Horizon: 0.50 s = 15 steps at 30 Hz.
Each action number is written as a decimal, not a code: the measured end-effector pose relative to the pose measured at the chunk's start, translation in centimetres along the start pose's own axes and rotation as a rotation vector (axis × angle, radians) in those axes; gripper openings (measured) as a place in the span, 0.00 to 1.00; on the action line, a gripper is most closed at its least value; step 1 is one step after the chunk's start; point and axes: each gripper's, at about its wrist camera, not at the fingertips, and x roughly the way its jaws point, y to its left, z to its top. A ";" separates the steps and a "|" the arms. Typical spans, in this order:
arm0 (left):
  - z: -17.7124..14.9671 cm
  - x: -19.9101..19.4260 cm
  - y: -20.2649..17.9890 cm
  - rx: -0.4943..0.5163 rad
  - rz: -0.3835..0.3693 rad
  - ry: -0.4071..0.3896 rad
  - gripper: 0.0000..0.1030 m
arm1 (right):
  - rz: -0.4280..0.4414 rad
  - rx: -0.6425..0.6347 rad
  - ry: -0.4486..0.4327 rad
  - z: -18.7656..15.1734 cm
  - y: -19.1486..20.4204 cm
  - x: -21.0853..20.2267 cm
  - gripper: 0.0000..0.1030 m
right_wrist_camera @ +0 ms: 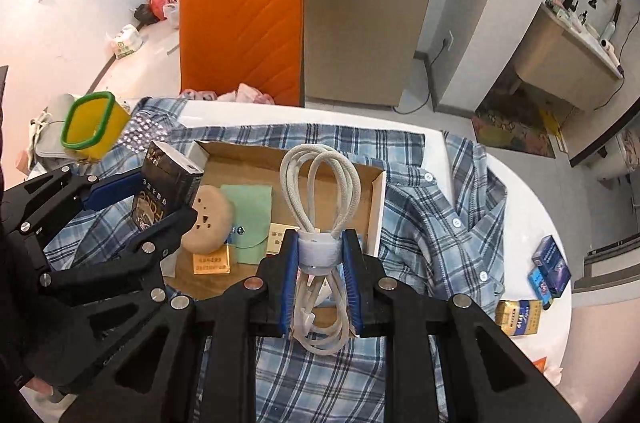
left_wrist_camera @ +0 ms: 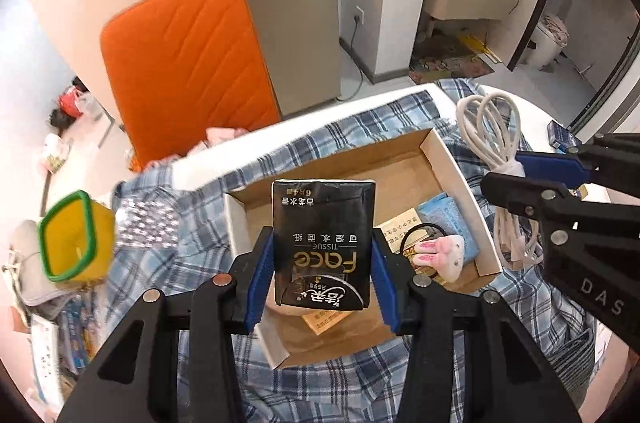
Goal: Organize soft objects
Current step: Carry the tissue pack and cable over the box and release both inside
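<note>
My left gripper (left_wrist_camera: 323,251) is shut on a black tissue pack (left_wrist_camera: 323,243), held above the open cardboard box (left_wrist_camera: 452,159). In the right wrist view that left gripper (right_wrist_camera: 160,199) and tissue pack (right_wrist_camera: 168,183) hang over the box's left end. My right gripper (right_wrist_camera: 320,251) is shut on a coiled white cable (right_wrist_camera: 320,183), gripped at its strap, above the cardboard box (right_wrist_camera: 378,199). From the left wrist view the same cable (left_wrist_camera: 492,127) hangs in the right gripper (left_wrist_camera: 508,171) beside the box's right wall. Inside the box lie a pink bunny hair tie (left_wrist_camera: 440,255), a tan plush (right_wrist_camera: 210,219) and a green pouch (right_wrist_camera: 248,219).
A blue plaid shirt (right_wrist_camera: 440,215) lies under the box on the white table (right_wrist_camera: 532,199). A yellow cup with a green rim (right_wrist_camera: 90,125) stands at the left. Small blue and gold packets (right_wrist_camera: 550,265) sit at the table's right edge. An orange chair (right_wrist_camera: 240,27) stands behind.
</note>
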 end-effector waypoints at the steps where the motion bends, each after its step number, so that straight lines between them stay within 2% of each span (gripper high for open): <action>1: 0.0 0.6 -0.1 0.004 0.004 0.004 0.43 | 0.001 0.003 0.008 0.0 -0.2 0.6 0.22; 11: 0.2 3.6 -0.3 0.014 0.027 0.052 0.44 | -0.001 0.028 0.068 0.3 -0.9 5.8 0.22; 13: 0.1 4.0 -0.4 0.024 0.037 0.069 0.48 | -0.009 0.022 0.065 0.4 -0.9 6.1 0.23; 15: 0.1 3.9 -0.4 0.025 0.042 0.062 0.62 | -0.002 0.019 0.077 0.4 -1.0 6.2 0.24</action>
